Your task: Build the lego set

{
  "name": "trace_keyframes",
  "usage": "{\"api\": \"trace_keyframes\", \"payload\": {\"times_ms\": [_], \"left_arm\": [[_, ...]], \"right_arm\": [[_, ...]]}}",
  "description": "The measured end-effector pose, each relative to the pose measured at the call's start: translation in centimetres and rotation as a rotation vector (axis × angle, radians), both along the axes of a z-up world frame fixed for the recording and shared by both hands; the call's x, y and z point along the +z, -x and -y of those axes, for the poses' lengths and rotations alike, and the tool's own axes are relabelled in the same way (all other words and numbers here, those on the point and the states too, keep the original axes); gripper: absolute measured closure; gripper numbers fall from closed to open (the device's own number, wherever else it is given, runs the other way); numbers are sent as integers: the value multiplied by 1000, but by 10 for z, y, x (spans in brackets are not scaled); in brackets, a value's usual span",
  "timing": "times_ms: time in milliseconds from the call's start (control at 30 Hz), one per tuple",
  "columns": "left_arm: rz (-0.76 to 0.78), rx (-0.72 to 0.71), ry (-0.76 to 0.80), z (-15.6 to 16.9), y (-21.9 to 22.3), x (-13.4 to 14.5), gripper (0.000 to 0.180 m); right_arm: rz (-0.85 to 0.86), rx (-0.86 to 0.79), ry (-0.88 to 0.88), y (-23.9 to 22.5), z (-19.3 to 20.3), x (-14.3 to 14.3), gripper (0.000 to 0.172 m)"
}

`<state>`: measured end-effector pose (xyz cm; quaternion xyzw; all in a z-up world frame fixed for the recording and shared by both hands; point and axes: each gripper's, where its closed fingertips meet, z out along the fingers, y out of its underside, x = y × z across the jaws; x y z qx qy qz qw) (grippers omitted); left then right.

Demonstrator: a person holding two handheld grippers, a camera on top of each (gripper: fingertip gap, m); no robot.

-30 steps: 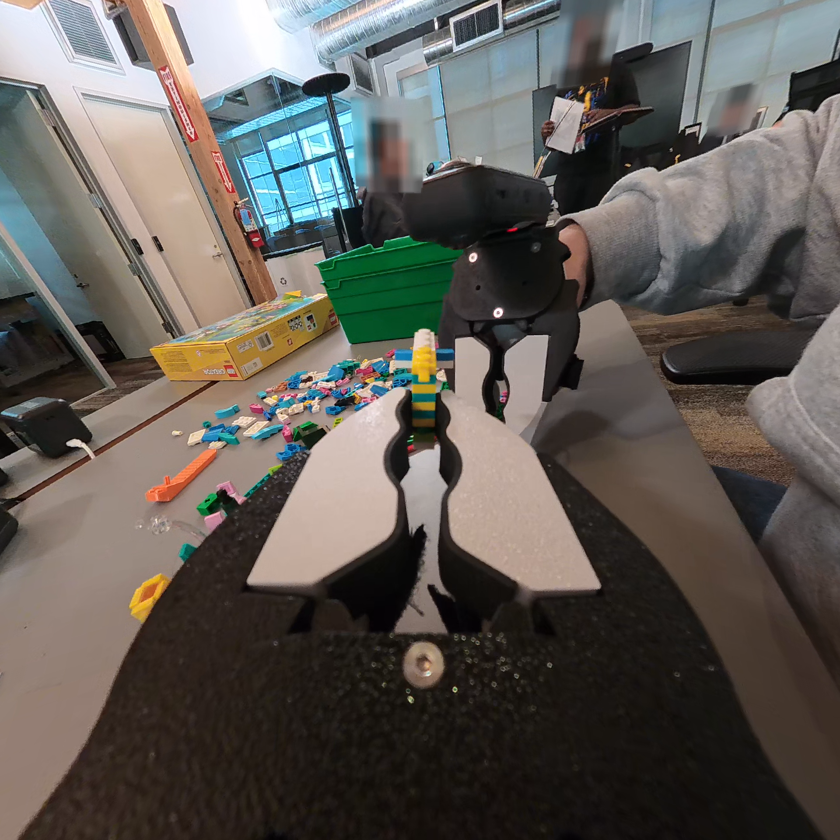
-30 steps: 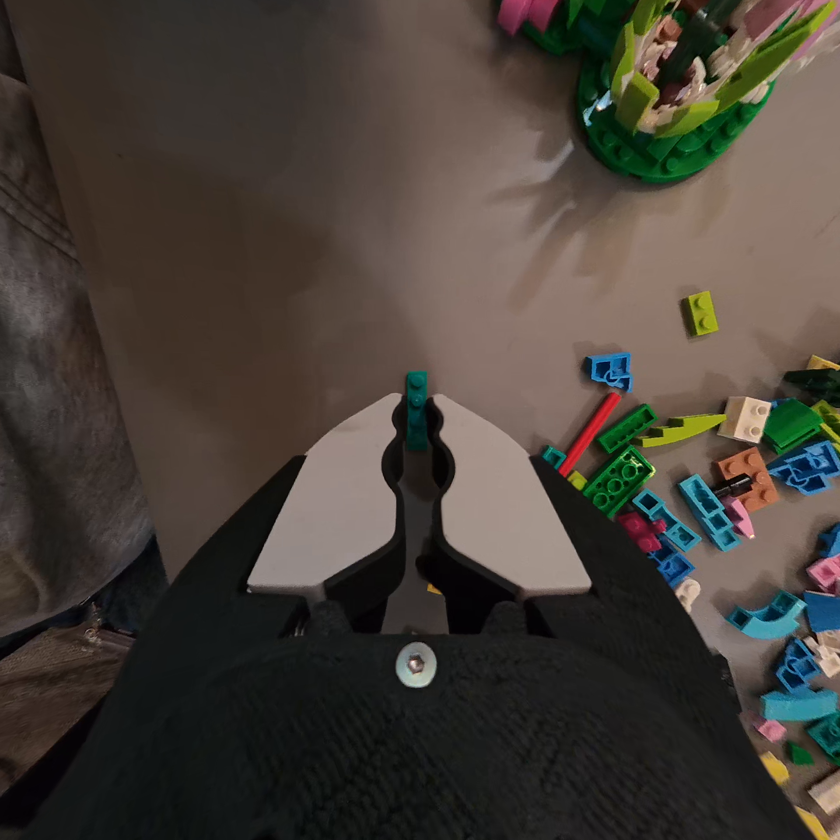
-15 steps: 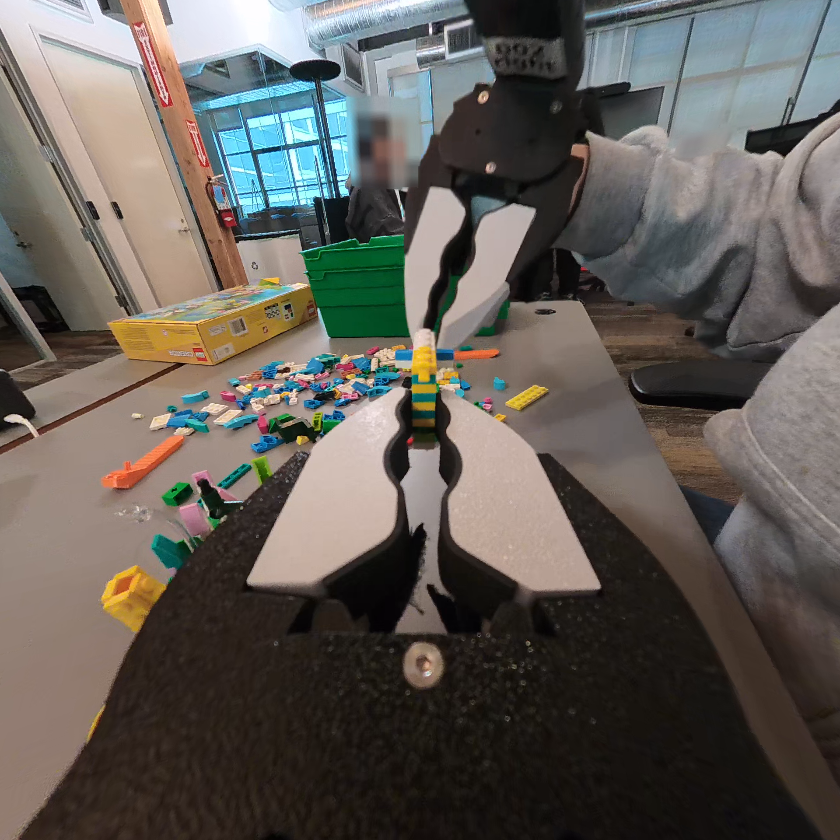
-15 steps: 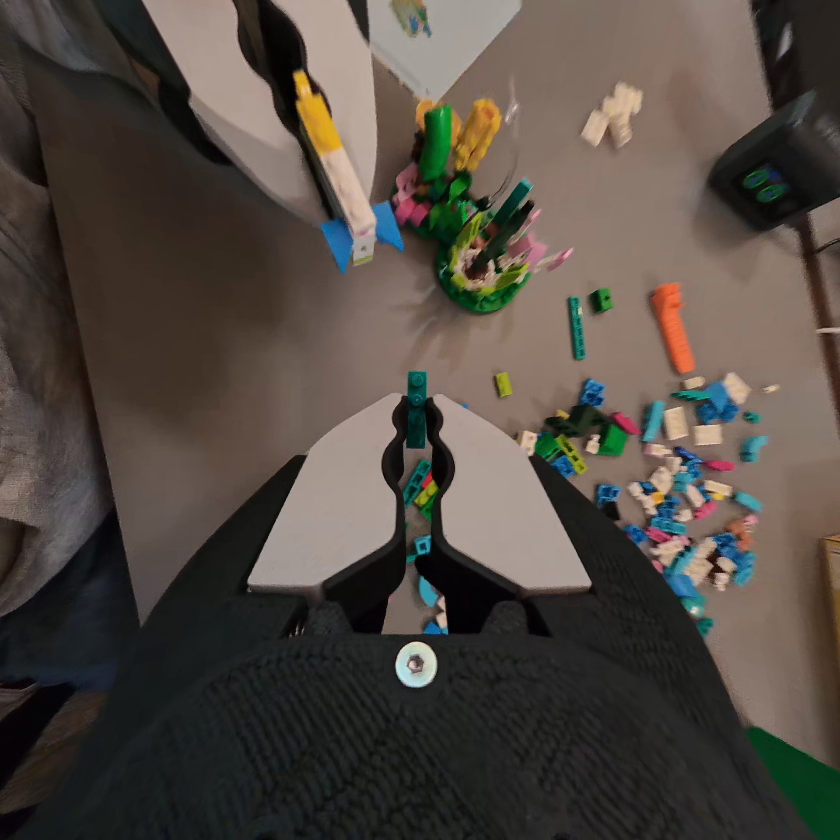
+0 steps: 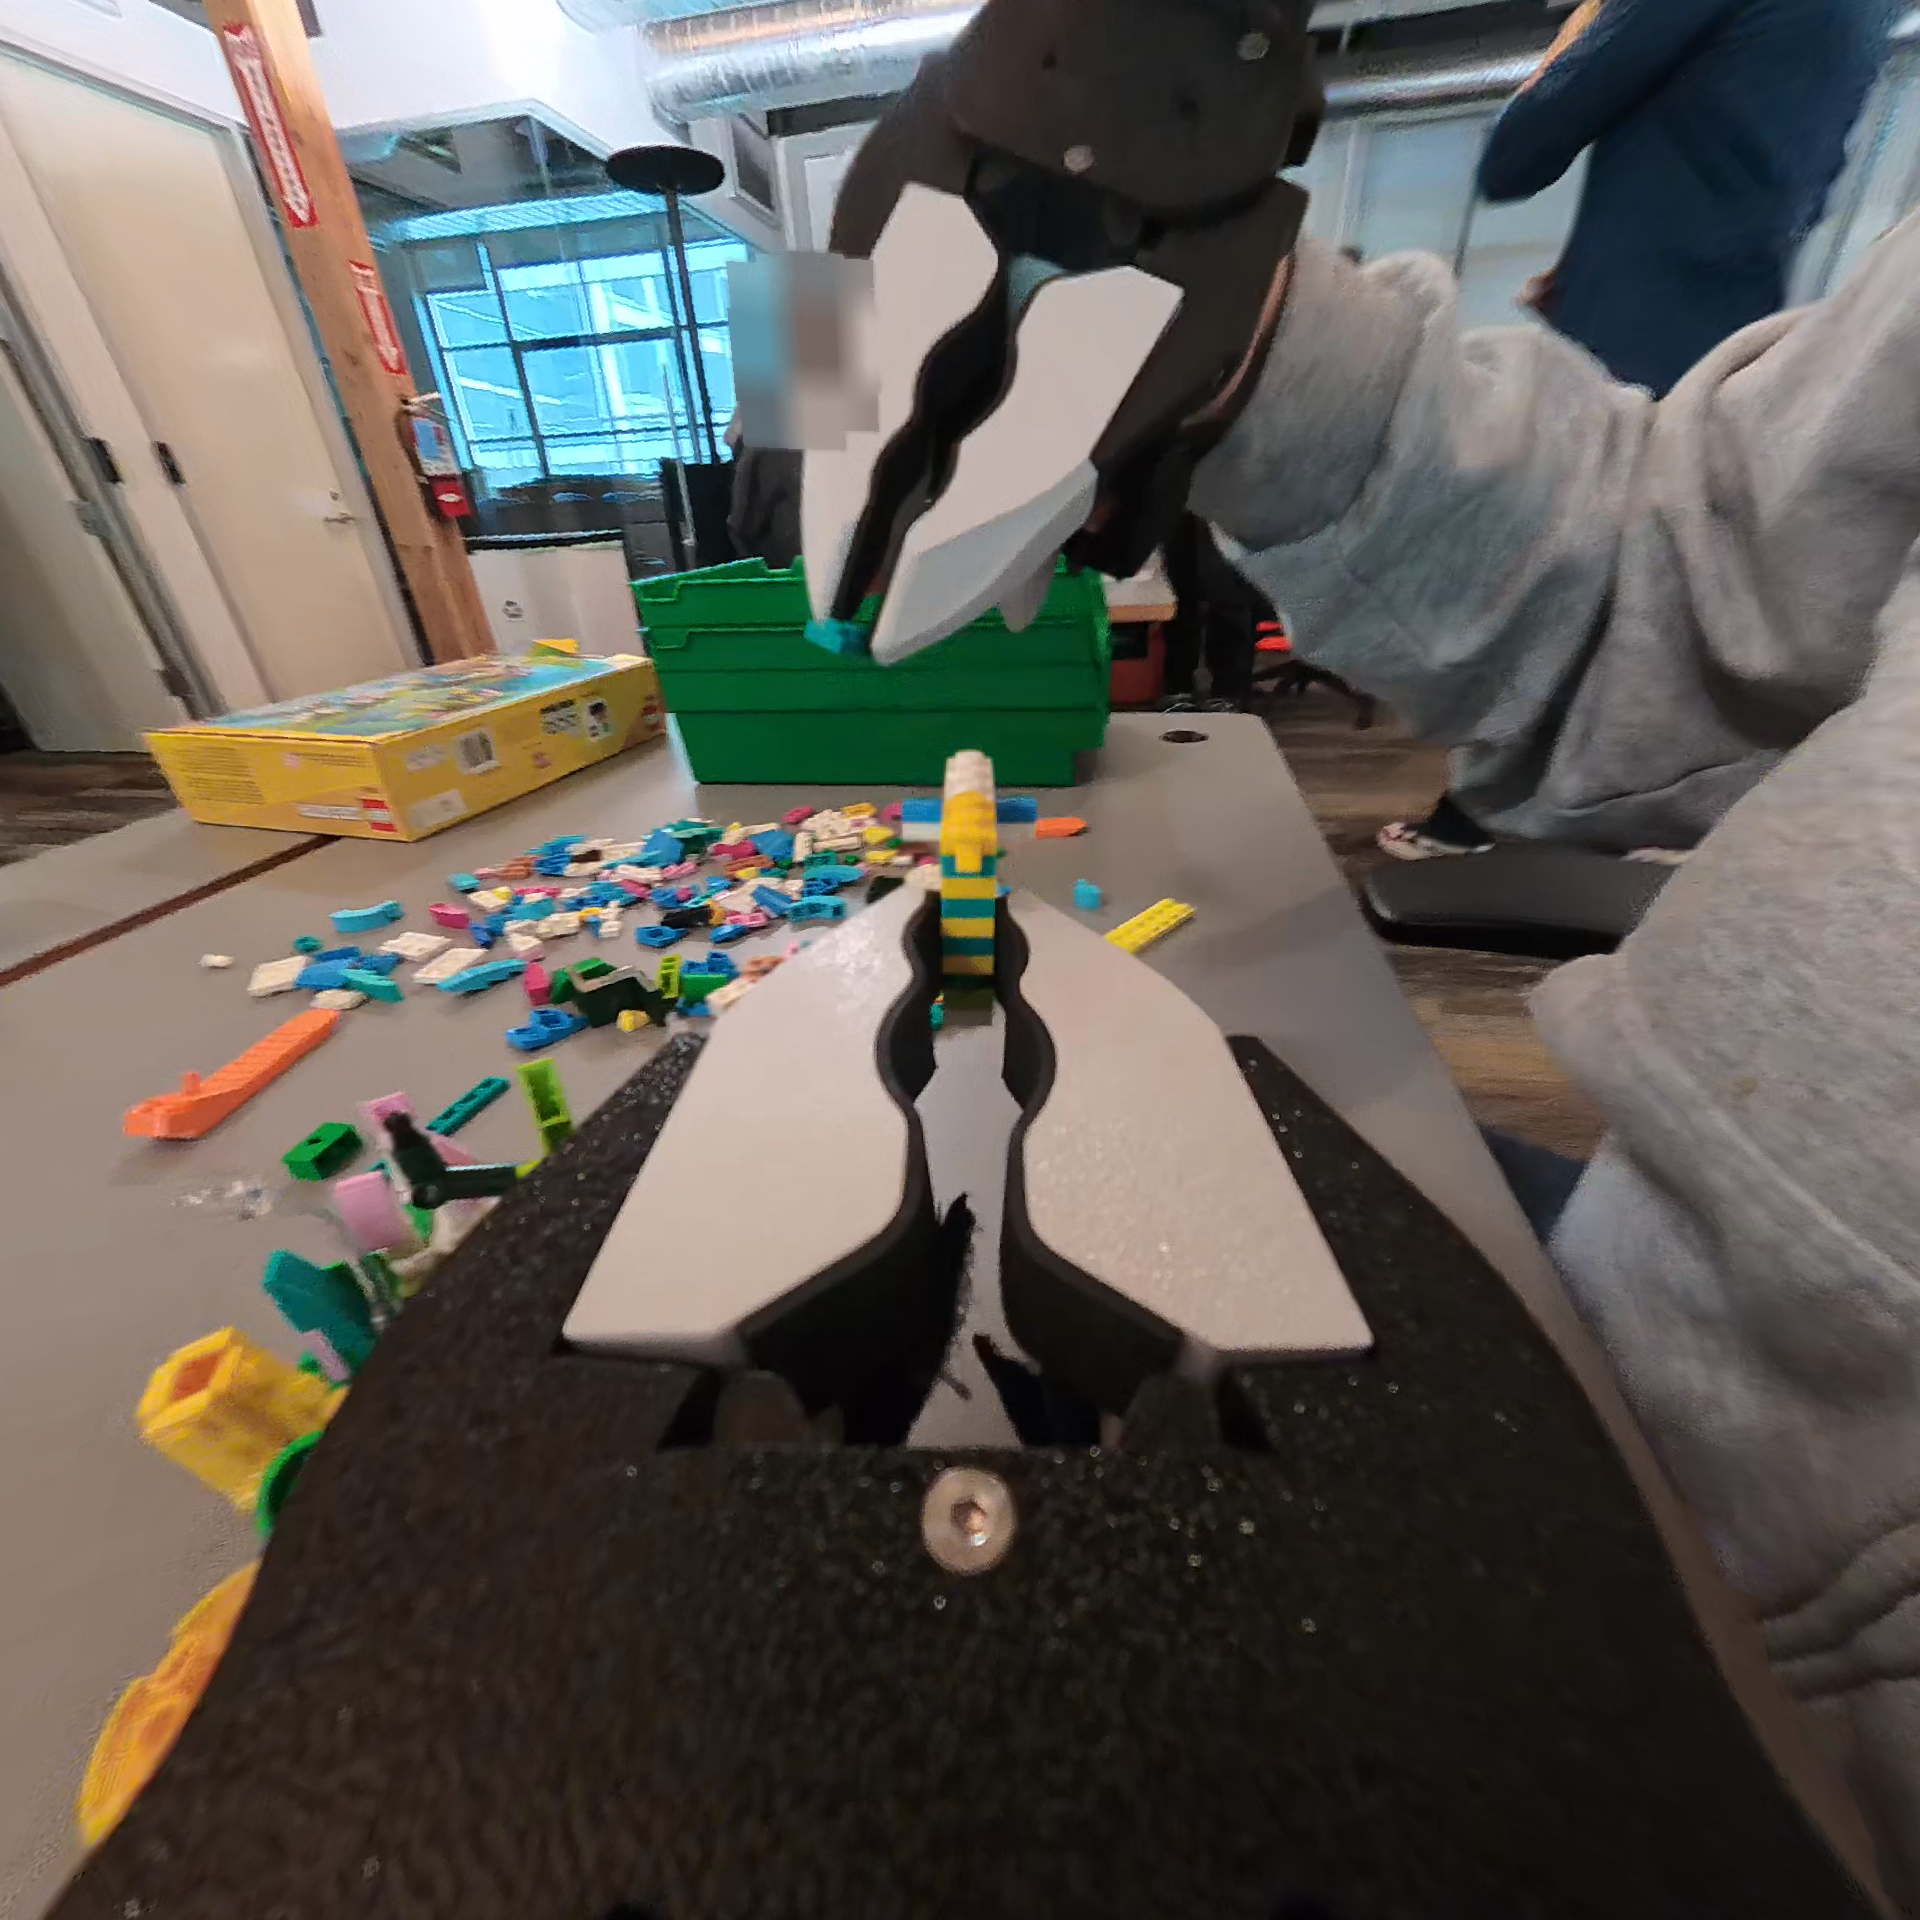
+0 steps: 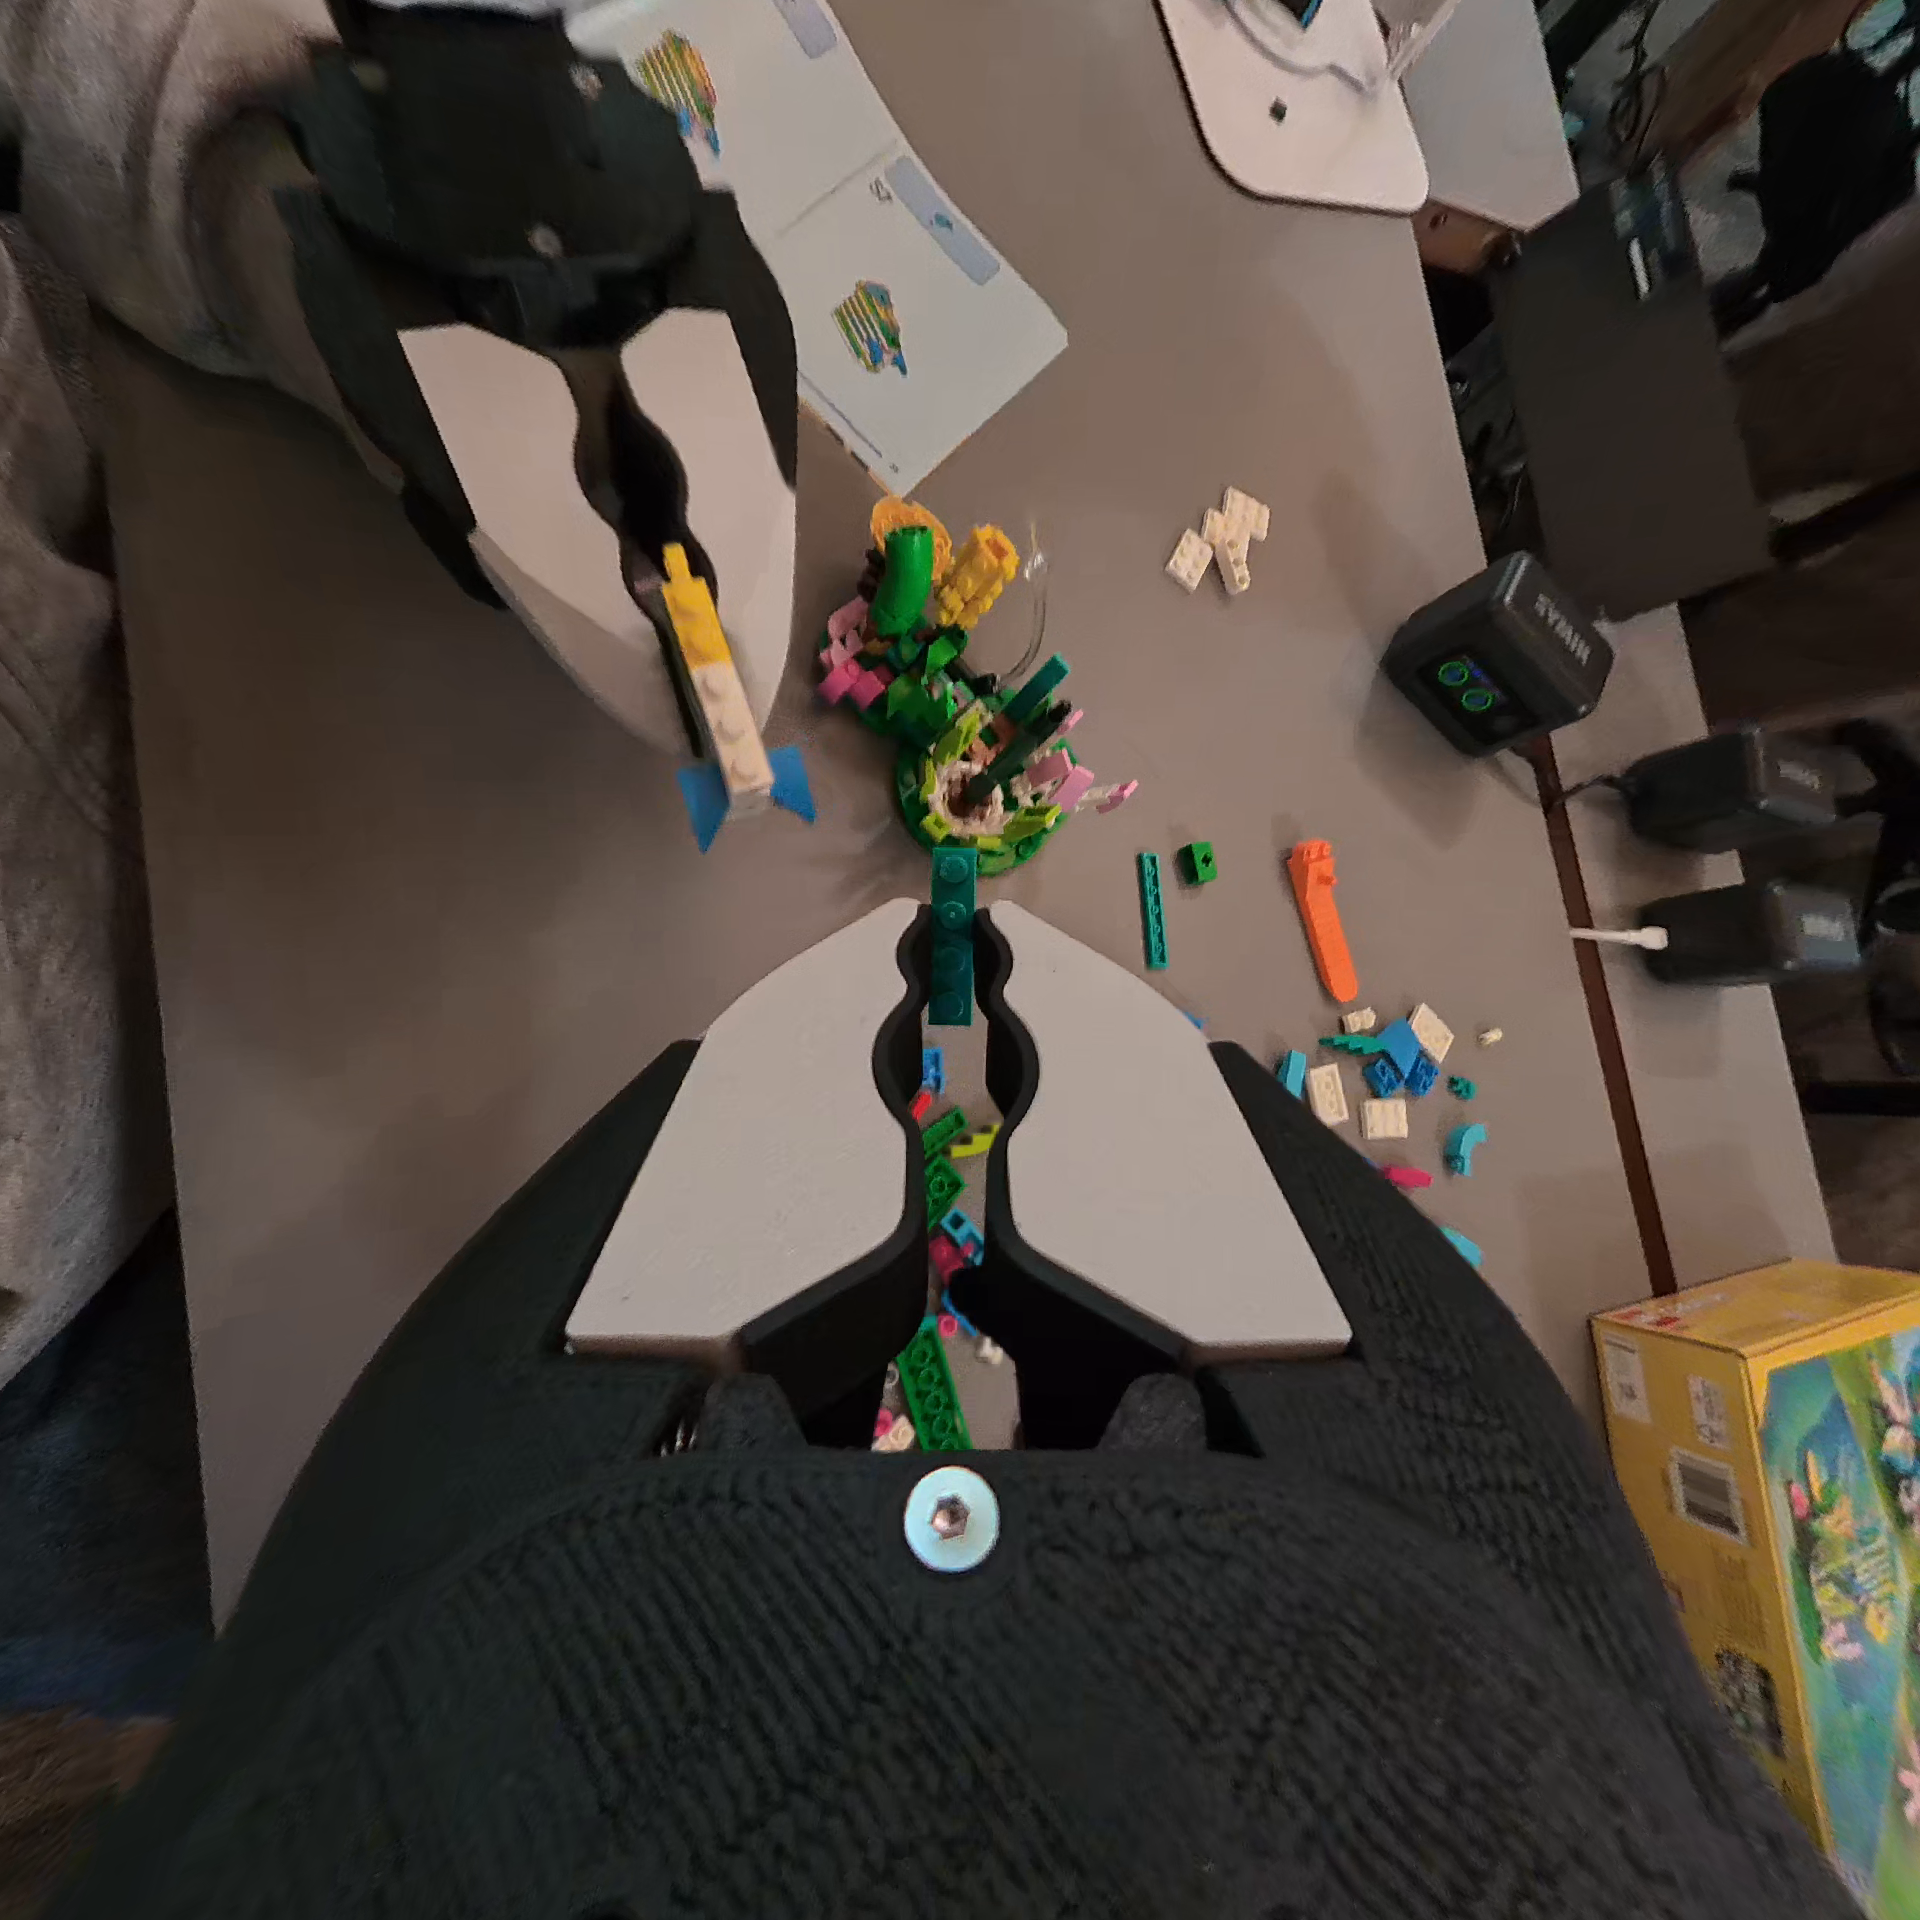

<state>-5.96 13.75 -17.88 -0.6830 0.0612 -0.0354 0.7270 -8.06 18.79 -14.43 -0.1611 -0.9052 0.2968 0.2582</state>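
- Left gripper (image 5: 966, 935): jaws nearly together, pads pressed on a striped brick stack (image 5: 968, 883) of yellow and teal layers, white on top, with blue wing pieces at the sides; the stack stands upright out of the fingertips.
- Right gripper (image 6: 951, 935): jaws nearly together, clamped on a narrow teal plate (image 6: 952, 935) that juts forward past the tips; held up in the air above and beyond the left gripper.
- Green bins (image 5: 883, 696): nested stack, straight ahead of the left gripper at the far end of the table; contents hidden from this angle.
- Yellow box (image 5: 416, 743): closed, lying flat ahead-left of the left gripper, beside the bins; contents not visible.
- Loose bricks (image 5: 644, 894): a scatter of blue, white, pink and green between the left gripper and the box.
- Orange tool (image 5: 223, 1081): left of the left gripper, apart from the scatter.
- Flower model (image 6: 966, 748): just ahead of the right gripper's tips, below them on the table.
- Open booklet (image 6: 883, 301): beyond the flower model.
- Table (image 5: 1226, 997): its edge runs close along the right of the left gripper, a grey sleeve (image 5: 1507, 540) over it; bare surface lies to the left of the right gripper's tips.
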Motion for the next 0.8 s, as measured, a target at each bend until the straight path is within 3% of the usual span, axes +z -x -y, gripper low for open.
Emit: {"api": "trace_keyframes", "payload": {"times_ms": [33, 367, 500, 667, 800], "left_arm": [[19, -12, -4, 0, -1, 1, 172], [34, 28, 1, -1, 9, -1, 172], [29, 16, 9, -2, 7, -2, 172], [37, 17, 7, -2, 8, -2, 172], [23, 16, 10, -2, 7, -3, 172]], "right_arm": [[-3, 19, 8, 0, 5, 5, 166], [182, 203, 49, -4, 57, 21, 166], [216, 232, -10, -4, 61, 11, 166], [246, 218, 34, 0, 56, 22, 166], [269, 248, -30, -6, 59, 10, 166]]}}
